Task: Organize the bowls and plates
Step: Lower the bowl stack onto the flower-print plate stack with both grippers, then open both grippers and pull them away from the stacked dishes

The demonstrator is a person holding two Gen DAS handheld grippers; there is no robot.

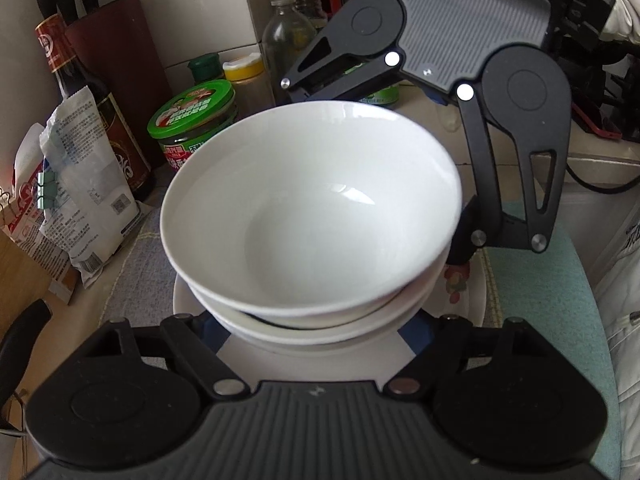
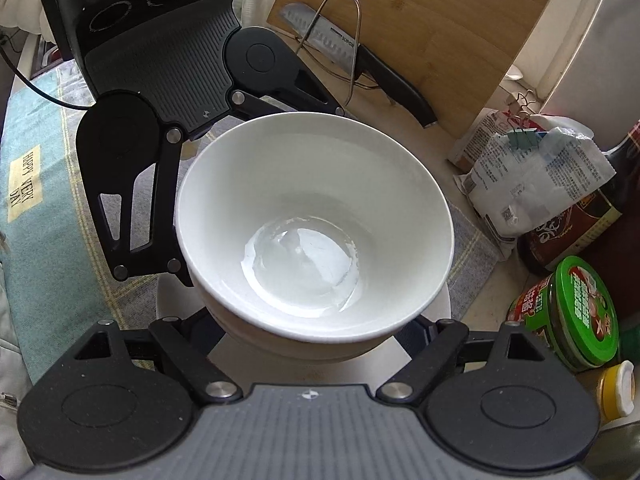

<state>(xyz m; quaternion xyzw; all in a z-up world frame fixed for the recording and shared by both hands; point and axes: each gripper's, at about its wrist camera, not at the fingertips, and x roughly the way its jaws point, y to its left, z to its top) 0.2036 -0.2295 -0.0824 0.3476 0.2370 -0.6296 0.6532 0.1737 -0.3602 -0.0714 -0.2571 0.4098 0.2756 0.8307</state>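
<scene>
A stack of white bowls [image 1: 312, 216] stands on a white plate [image 1: 312, 356] on a checked cloth; the top bowl sits tilted in the one below. In the right wrist view the same stack [image 2: 316, 224] fills the centre. My left gripper [image 1: 314, 332] is open, its jaws spread to either side of the lower bowls. My right gripper [image 2: 316, 340] is open too, its jaws on either side of the stack from the opposite side. Each gripper shows in the other's view, beyond the bowls [image 1: 424, 80] [image 2: 192, 92]. The fingertips are hidden behind the bowls.
A green-lidded jar [image 1: 196, 124], sauce bottles [image 1: 92, 96], a knife block [image 1: 116, 52] and flour bags [image 1: 84, 200] crowd one side. A bamboo cutting board [image 2: 432, 32] with a knife [image 2: 360, 64] leans behind. A teal cloth [image 2: 36, 184] covers the other side.
</scene>
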